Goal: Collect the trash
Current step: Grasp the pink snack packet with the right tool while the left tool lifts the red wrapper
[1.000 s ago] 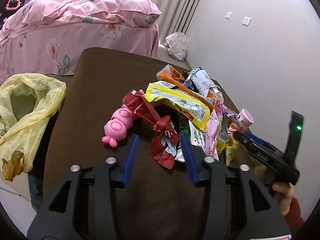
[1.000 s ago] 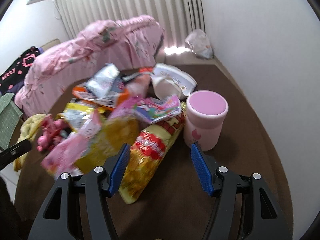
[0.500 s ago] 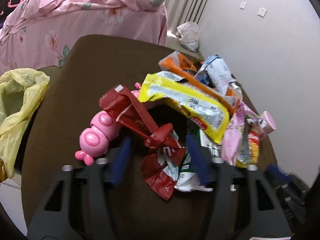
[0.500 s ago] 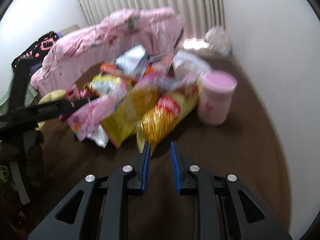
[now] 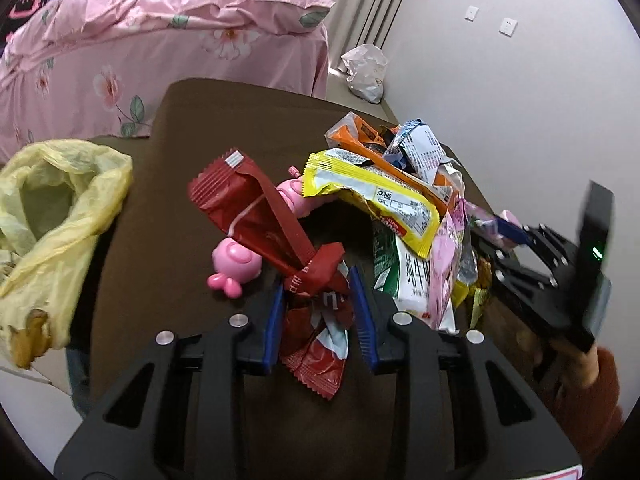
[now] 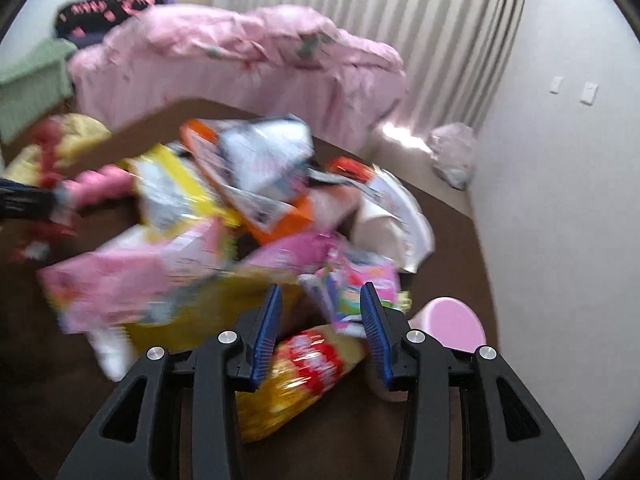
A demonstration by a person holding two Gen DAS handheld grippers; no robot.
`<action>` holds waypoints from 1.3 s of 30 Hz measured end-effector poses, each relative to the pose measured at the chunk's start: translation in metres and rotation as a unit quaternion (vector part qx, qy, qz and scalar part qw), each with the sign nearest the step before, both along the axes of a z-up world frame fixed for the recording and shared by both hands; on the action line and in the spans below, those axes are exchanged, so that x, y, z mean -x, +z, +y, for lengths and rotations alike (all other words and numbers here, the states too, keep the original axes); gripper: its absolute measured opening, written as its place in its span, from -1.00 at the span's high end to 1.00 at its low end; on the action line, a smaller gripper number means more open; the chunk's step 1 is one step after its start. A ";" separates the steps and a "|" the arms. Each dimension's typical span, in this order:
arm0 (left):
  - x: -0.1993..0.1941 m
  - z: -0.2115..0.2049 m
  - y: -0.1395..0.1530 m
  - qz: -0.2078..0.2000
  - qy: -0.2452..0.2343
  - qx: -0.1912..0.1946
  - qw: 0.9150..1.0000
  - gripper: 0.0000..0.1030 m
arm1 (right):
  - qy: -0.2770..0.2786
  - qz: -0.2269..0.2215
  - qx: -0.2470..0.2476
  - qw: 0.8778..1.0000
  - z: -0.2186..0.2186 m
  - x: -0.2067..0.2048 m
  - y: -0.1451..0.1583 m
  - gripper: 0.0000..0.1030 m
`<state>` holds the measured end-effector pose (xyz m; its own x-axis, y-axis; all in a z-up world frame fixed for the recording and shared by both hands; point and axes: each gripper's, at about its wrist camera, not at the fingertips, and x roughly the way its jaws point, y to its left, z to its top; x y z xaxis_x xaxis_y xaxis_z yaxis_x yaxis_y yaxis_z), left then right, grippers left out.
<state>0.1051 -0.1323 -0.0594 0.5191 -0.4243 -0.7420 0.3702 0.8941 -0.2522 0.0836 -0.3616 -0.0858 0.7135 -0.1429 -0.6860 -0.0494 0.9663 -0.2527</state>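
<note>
A heap of snack wrappers (image 5: 400, 200) lies on the brown table (image 5: 240, 120). My left gripper (image 5: 318, 284) is shut on a red wrapper (image 5: 272, 220), which stands up from between its blue pads; a torn part hangs below. My right gripper (image 6: 320, 312) is partly open over a yellow-red snack bag (image 6: 304, 372), its pads either side of it and apart from it. The right wrist view is blurred. The right gripper also shows in the left wrist view (image 5: 512, 236) at the heap's right edge.
An open yellow trash bag (image 5: 52, 216) hangs at the table's left edge. A pink toy (image 5: 240, 256) lies beside the red wrapper. A pink cup (image 6: 452, 320) stands right of the right gripper. A pink bed (image 5: 160, 40) stands behind the table.
My left gripper has closed on the red wrapper and lifted it. My right gripper closed, then reopened partway, and moved in over the yellow-red bag.
</note>
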 end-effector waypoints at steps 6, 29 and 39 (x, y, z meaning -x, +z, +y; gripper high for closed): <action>0.008 -0.003 0.007 -0.014 -0.006 -0.009 1.000 0.41 | 0.004 -0.007 -0.050 0.999 -0.007 0.020 0.010 0.85; 0.018 -0.016 -0.002 0.005 -0.034 -0.015 0.999 0.41 | 0.078 0.029 -0.188 0.979 0.013 0.134 0.018 0.03; 0.019 -0.015 -0.007 0.010 -0.035 -0.018 0.999 0.41 | -0.004 0.015 -0.145 0.989 0.008 0.097 0.004 0.03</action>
<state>0.0860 -0.1475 -0.0661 0.4736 -0.4315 -0.7678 0.4273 0.8749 -0.2281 -0.0137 -0.3533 -0.0813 0.6923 0.0564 -0.7194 -0.0439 0.9984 0.0360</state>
